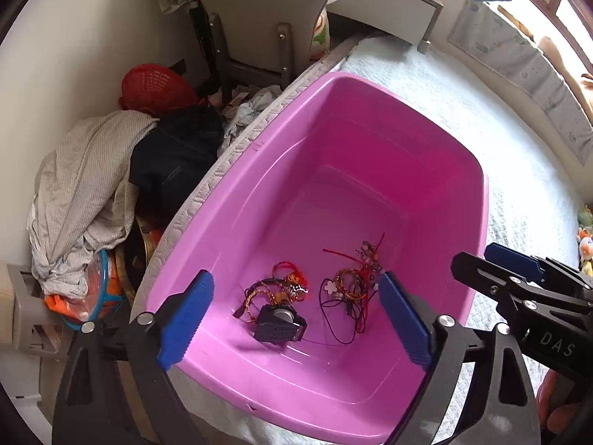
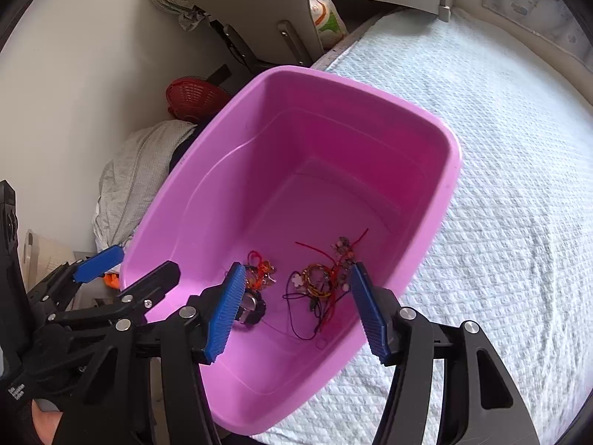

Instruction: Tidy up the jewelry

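Both grippers released, nothing between pads: left gripper (image 1: 296, 319), right gripper (image 2: 296, 311) above pink tub (image 1: 370, 118); bracelet tangle (image 1: 352, 282) at 6 o'clock, black watch (image 1: 280, 324) touching nearby threads.

**Bedside clutter beside the bed**

A white quilted bed cover (image 2: 500, 185) spreads across the bed. Between bed and wall lie a grey checked cloth (image 1: 85, 200), a dark garment (image 1: 174, 163) and a red mesh basket (image 1: 155, 89). A beige chair (image 1: 252, 11) stands behind, a printed bag (image 2: 328, 15) just beside it.
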The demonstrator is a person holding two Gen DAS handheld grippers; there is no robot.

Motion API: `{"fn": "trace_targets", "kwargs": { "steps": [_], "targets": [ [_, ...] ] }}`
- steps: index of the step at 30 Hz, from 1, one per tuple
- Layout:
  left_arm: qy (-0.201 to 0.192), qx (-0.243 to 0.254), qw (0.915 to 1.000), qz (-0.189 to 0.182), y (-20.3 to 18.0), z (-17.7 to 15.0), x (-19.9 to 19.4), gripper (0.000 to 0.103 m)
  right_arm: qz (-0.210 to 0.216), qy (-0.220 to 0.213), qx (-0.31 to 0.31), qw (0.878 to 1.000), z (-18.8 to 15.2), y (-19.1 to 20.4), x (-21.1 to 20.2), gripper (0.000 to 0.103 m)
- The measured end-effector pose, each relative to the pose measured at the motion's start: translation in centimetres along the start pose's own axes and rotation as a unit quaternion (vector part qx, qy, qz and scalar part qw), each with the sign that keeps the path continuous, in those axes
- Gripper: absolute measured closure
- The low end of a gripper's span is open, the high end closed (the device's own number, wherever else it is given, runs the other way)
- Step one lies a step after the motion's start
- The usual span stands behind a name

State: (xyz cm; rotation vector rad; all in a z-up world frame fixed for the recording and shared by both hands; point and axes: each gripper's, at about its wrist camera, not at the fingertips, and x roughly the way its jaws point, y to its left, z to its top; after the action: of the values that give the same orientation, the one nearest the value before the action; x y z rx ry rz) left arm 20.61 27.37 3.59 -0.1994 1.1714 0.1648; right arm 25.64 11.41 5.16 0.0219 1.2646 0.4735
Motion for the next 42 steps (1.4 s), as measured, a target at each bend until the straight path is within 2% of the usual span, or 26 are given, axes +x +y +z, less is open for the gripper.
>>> {"fn": "trace_targets", "kwargs": {
  "steps": [4, 21, 42],
  "targets": [
    [0.007, -0.01, 0.9999, -0.001, 0.4, -0.1, -0.5, 0.008, -0.008, 0.007, 0.004, 1.0, -0.6, 0.1, -0.3, 0.046],
    [-0.001, 0.004, 0.9994, 0.034, -0.1, -1.5, -2.9, 0.007, -0.051, 0.007, 0.011, 0.999, -1.6, 0.6, -3.0, 0.039],
    [0.0, -0.015, 0.9991, 0.039, 1.5, -2.4, -5.0, 0.006, -0.06, 0.01, -0.01, 0.998, -2.4, 2.3, -4.1, 0.038]
  ]
}}
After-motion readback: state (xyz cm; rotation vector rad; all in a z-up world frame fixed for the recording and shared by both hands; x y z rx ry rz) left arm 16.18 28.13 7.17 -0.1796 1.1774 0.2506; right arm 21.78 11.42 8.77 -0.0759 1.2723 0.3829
